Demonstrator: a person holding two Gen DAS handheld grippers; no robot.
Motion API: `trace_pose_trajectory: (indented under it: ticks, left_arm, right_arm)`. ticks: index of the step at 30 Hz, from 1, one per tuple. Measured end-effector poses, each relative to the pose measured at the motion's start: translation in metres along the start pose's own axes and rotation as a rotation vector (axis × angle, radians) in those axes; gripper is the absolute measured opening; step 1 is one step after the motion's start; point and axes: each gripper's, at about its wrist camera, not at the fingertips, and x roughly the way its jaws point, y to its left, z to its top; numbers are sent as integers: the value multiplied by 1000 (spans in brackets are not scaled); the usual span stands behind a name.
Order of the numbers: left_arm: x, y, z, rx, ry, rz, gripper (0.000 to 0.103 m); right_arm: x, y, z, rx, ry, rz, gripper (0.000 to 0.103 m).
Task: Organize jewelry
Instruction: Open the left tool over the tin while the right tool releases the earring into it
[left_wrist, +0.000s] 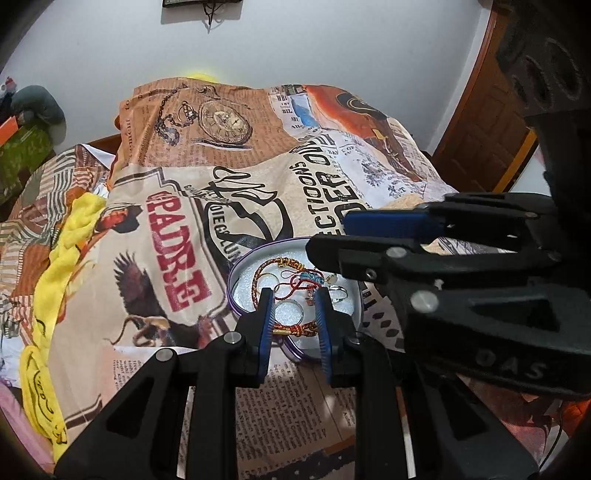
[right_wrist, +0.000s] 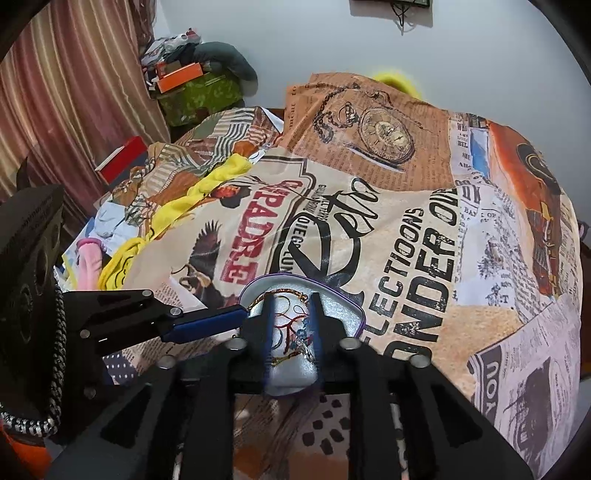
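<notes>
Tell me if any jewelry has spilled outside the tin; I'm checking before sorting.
Nothing stands out. The bracelets and rings visible all lie inside the round tin on the printed bedsheet; none shows outside.

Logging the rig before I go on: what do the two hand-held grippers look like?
Both match: the left hand-held gripper and the right hand-held gripper are matte black plastic with triangular cut-outs, silver round pivot pins and blue ribbed finger pads. The right one's body carries embossed letters reading "DAS" in the left wrist view. A black-and-white braided cord hangs beside the left one's handle.
</notes>
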Motion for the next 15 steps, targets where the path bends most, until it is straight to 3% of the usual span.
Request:
trace_pose_trajectory:
  ticks: [3,15]
  left_arm:
    - [-8,-1,1,0,-8,6,22]
    - [-53,-14,2,21,-77,55,35]
  right_arm:
    - [-11,4,-2,-22,-31,-40,38]
    - [-73,3,-9,-17,-154,-66,38]
